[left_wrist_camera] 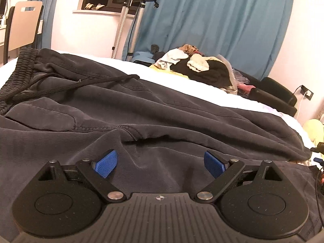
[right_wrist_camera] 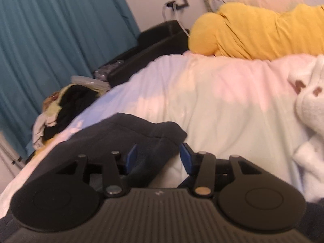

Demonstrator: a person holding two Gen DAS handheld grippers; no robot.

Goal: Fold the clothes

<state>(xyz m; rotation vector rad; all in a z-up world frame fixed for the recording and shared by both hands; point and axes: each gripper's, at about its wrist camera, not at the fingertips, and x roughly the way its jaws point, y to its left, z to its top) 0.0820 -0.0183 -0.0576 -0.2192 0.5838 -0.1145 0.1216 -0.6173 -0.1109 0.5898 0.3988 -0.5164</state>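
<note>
Nearest us in the left wrist view, our left gripper (left_wrist_camera: 161, 165) hovers low over the dark trousers (left_wrist_camera: 141, 109), its jaws spread wide with only cloth beneath them and nothing pinched. The trousers lie spread across the white bed (left_wrist_camera: 172, 77), the waistband (left_wrist_camera: 22, 68) and drawstring at ten o'clock and the legs running off toward three o'clock, creased and loosely overlapped. In the right wrist view our right gripper (right_wrist_camera: 158, 159) has its jaws part open around the hem end of a trouser leg (right_wrist_camera: 141, 131); the picture is blurred, so we cannot tell whether they grip it. We judge the folding barely begun: at most one lengthwise fold is made, with the crosswise folds left. A pile of other clothes (left_wrist_camera: 194, 64) waits at one o'clock, unfolded.
</note>
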